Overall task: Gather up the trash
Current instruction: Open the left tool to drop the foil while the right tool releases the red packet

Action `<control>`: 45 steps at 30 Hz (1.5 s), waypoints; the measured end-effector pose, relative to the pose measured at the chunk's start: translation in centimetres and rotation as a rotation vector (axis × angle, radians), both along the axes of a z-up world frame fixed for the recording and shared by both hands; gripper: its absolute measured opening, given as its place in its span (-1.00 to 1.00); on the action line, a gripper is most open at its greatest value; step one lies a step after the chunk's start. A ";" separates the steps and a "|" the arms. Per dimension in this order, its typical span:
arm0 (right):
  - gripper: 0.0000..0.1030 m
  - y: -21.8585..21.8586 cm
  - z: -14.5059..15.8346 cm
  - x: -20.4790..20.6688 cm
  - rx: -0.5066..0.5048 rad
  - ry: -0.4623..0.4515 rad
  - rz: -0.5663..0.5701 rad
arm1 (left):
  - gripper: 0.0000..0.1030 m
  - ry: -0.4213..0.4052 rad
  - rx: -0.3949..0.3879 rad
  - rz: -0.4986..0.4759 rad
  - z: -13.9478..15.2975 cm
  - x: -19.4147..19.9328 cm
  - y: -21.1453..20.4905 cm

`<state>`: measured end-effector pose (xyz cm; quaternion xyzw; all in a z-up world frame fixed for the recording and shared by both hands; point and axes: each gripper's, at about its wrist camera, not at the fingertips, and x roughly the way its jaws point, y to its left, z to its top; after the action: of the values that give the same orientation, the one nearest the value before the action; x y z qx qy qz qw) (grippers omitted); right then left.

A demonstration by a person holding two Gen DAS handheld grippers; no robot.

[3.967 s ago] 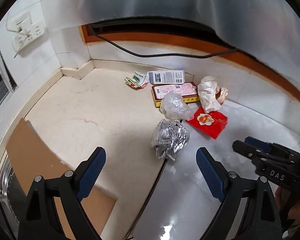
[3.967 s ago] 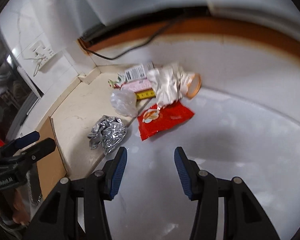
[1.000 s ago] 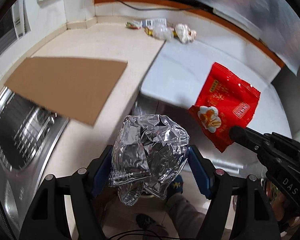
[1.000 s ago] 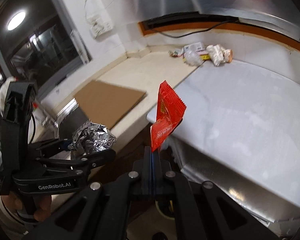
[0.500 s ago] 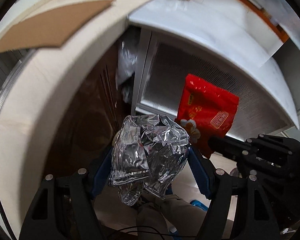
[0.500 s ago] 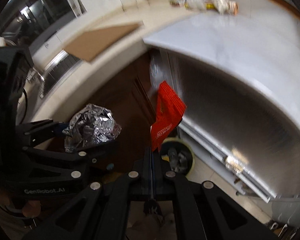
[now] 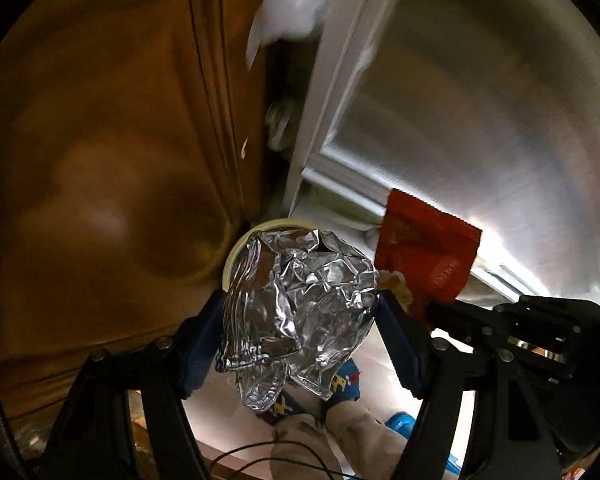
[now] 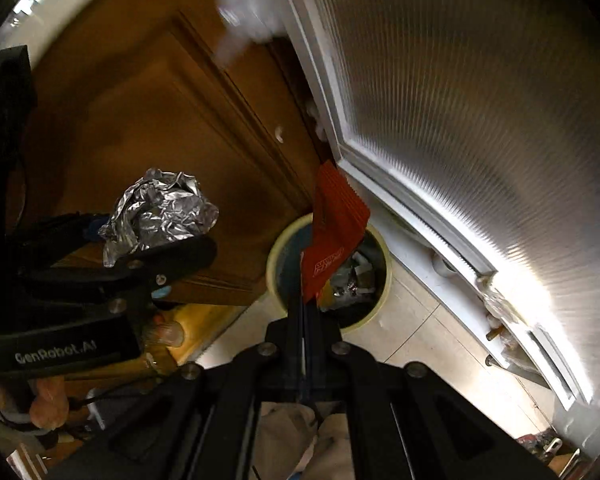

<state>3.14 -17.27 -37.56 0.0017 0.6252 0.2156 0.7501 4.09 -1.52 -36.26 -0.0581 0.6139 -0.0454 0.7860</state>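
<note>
The trash, a crumpled foil ball [image 7: 296, 304] clamped between the left gripper [image 7: 300, 320] pads and a red snack wrapper [image 8: 334, 232] pinched in the fully closed right gripper [image 8: 305, 308], hangs above the open waste bin [image 8: 382, 280] for a clean drop.

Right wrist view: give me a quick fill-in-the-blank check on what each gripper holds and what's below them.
1. The left gripper is clamped on a crumpled ball of ____.
2. The right gripper pinches a flat snack packet coloured ____.
3. On the floor below the packet stands a round trash bin with a pale ____ rim.
4. The bin already holds some ____.

Missing words: foil; red; yellow; trash
</note>
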 end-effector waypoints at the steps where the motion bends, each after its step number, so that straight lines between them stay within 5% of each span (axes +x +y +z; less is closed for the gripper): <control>1: -0.99 -0.1 -1.3 0.4 0.000 0.011 -0.004 | 0.41 0.011 0.013 0.006 -1.4 0.3 0.0; 7: -0.99 -0.3 -7.1 2.2 -0.015 0.058 -0.017 | 0.42 0.046 0.066 -0.016 -6.9 1.4 -0.7; 15: -0.99 -0.5 -10.5 3.3 -0.010 0.088 -0.016 | 0.48 0.070 0.106 -0.014 -11.0 3.3 -1.2; 18: -0.99 -0.4 -10.7 3.2 -0.005 0.098 -0.010 | 0.66 0.078 0.118 -0.009 -10.8 3.1 -1.1; 33: -0.97 1.8 -9.7 4.0 0.011 0.107 0.034 | 0.66 0.062 0.164 0.055 -8.4 0.7 0.9; 38: -0.77 2.4 -10.0 4.1 0.009 0.121 0.015 | 0.66 0.060 0.165 0.075 -7.7 -0.4 2.0; 45: -0.74 2.7 -9.4 3.4 0.009 0.116 0.006 | 0.66 0.057 0.159 0.097 -7.0 -2.0 2.7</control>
<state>6.56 -14.53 -46.93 0.0155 0.6666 0.2203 0.7120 2.10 1.22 -43.27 -0.0266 0.6340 0.0432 0.7717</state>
